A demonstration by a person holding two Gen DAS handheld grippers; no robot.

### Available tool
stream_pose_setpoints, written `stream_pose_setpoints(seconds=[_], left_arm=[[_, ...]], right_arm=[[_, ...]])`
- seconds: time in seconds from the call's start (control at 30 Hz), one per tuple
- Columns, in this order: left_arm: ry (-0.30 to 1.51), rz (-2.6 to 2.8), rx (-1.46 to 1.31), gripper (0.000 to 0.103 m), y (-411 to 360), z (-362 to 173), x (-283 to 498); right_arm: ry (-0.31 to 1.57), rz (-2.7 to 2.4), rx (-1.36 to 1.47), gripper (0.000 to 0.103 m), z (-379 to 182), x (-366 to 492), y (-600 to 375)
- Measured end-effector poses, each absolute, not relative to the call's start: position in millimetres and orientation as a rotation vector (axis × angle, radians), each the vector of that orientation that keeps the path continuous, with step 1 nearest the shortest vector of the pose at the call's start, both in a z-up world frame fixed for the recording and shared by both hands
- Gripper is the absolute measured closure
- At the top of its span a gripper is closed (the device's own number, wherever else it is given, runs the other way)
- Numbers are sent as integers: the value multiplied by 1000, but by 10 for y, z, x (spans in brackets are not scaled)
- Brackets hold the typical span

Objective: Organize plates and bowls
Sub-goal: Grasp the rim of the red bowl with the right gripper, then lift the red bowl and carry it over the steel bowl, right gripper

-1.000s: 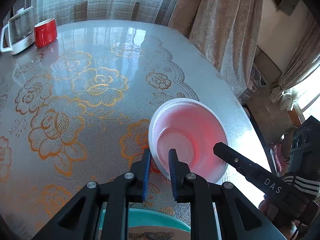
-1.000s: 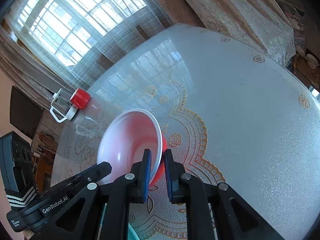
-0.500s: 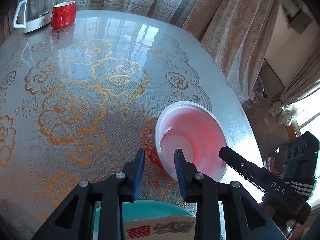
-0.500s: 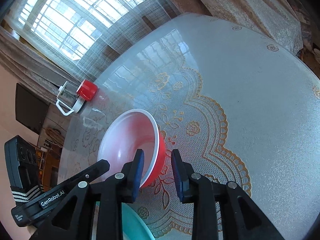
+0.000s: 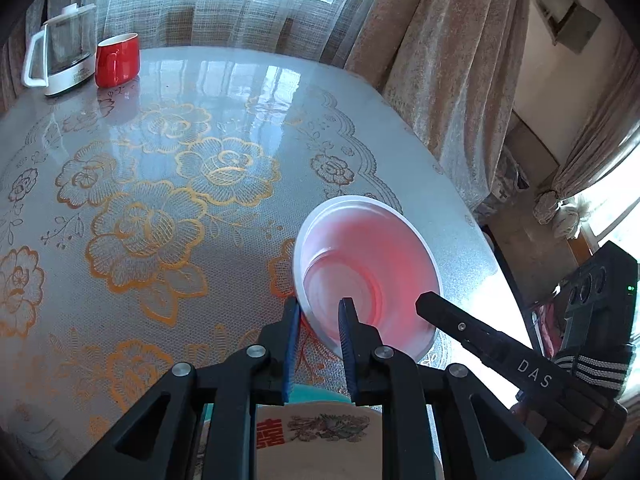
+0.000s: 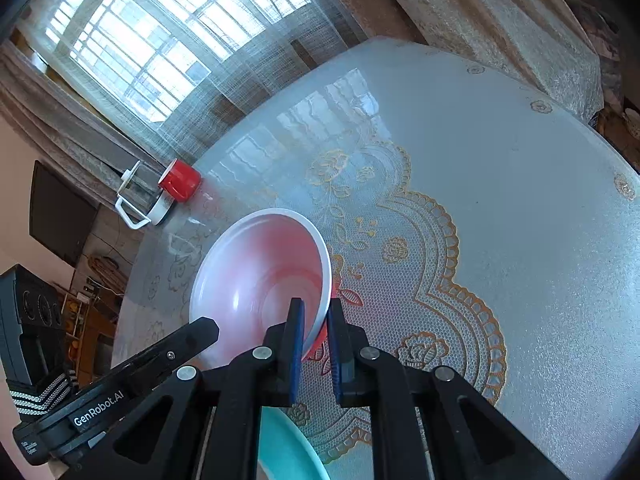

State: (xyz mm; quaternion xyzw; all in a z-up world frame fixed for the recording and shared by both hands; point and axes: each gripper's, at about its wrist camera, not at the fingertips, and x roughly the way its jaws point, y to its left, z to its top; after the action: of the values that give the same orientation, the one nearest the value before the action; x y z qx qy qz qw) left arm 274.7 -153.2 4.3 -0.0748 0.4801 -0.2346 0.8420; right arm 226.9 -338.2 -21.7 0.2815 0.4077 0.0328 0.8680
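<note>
We hold the bowl [image 5: 366,268] near the right edge of the table [image 5: 168,168], left gripper [image 5: 319,316] and right gripper [image 6: 314,320] both pinching its rim; uneven pulling could make it slip

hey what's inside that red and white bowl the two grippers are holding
The bowl looks empty: only its smooth white-pink inside shows. One finger of the left gripper and one of the right gripper reach over the rim, covering small patches of the wall.
</note>
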Motion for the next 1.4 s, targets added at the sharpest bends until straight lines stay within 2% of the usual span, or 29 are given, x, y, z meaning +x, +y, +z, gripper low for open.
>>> stream_pose_setpoints(seconds=[0.73, 1.4], left_arm=[[858, -439, -218, 84, -789, 518, 2015], [828, -388, -281, 84, -165, 462, 1364]], right_arm=[[797, 231, 541, 91, 167, 1989, -2719], [838, 323, 480, 91, 146, 1606, -2142]])
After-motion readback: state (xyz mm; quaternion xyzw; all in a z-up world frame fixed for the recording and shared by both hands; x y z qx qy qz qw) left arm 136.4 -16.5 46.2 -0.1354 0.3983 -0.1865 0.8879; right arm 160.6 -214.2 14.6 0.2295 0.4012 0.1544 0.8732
